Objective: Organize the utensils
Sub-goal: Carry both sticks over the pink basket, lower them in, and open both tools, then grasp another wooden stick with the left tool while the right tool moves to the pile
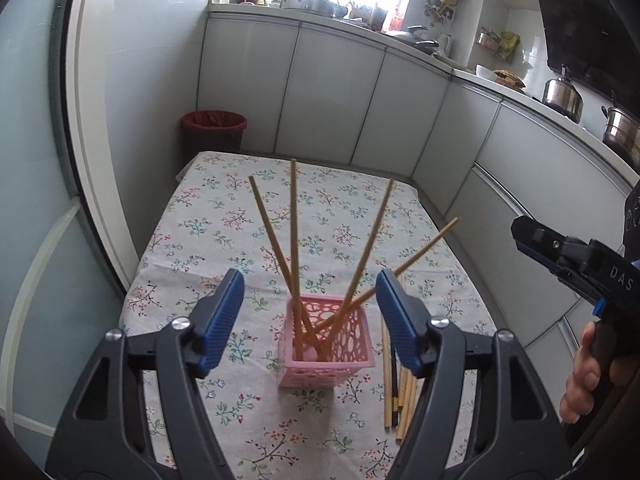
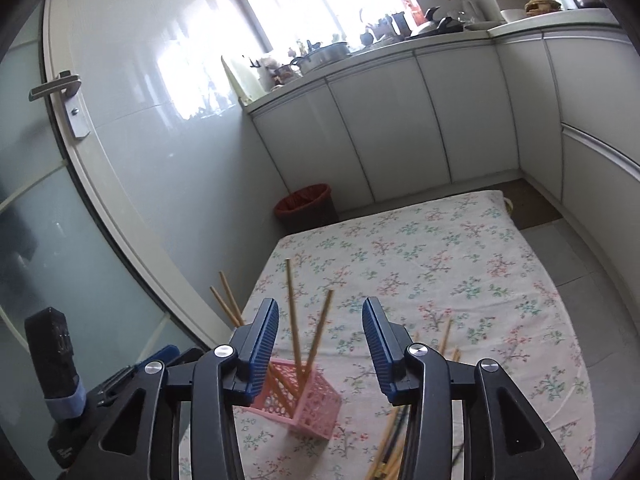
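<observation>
**Chopsticks in the pink basket, both grippers open**

A pink perforated basket (image 1: 328, 344) is seen standing on the counter (image 1: 192, 216), which is covered with a floral cloth. Four wooden chopsticks (image 1: 294, 232) are stood in the basket, fanned outward with their upper ends well apart. A loose bundle of chopsticks (image 1: 394, 392) is laid flat on the cloth just beside the basket, on its right in the left wrist view; it is partly hidden behind one blue finger.

The left gripper (image 1: 310, 312) is held above the near edge of the counter with its fingers spread wide; nothing is clasped, and the basket is framed between them. The right gripper (image 2: 320, 344) is likewise seen with its fingers parted and empty, the basket (image 2: 308, 408) lying below and slightly left of the gap. In the left wrist view the right gripper (image 1: 520, 236) is seen at the right edge, gripped by a hand (image 1: 584, 376).
</observation>
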The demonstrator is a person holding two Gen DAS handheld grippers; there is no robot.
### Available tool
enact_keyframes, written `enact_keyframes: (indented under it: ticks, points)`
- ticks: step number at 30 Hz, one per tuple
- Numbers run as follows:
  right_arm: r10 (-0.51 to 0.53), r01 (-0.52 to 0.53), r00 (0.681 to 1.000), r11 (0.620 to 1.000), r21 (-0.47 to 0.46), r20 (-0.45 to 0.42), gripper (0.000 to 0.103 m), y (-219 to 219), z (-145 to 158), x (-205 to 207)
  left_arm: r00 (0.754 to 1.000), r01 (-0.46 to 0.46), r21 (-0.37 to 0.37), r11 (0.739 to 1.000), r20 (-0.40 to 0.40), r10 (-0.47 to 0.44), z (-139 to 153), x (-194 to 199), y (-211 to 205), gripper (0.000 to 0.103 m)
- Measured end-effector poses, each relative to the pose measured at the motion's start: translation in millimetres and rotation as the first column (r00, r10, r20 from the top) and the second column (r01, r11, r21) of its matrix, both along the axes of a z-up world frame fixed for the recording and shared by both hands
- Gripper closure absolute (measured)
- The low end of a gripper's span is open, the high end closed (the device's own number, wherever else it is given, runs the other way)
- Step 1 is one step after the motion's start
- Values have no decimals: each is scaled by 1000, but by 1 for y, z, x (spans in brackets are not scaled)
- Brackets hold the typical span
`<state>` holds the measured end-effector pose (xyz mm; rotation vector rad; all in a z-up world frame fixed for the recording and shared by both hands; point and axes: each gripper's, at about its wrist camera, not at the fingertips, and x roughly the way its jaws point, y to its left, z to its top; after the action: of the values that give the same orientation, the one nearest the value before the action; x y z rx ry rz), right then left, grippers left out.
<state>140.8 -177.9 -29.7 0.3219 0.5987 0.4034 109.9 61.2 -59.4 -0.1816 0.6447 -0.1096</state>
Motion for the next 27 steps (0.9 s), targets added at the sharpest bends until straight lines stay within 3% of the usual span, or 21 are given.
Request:
enact_keyframes:
  ticks: [5, 11, 19, 27]
  points:
    - [-37, 36, 999, 998, -47, -32, 37, -24, -5, -6, 998, 55, 7, 998, -36, -54, -5, -3, -19, 22]
    - [-70, 60, 994, 992, -113, -89, 25, -50, -22, -10, 987, 137, 55, 989, -91, -131, -17, -6, -52, 19]
    - [-132, 92, 970, 977, -191, -205, 22, -81, -50, -11, 957, 225, 88, 970, -206, -203, -45, 1, -94, 19]
    - [-218, 128, 909, 957, -261, -354, 22, -114, -87, -5, 903, 294, 103, 950, -355, -240, -80, 16, -135, 19]
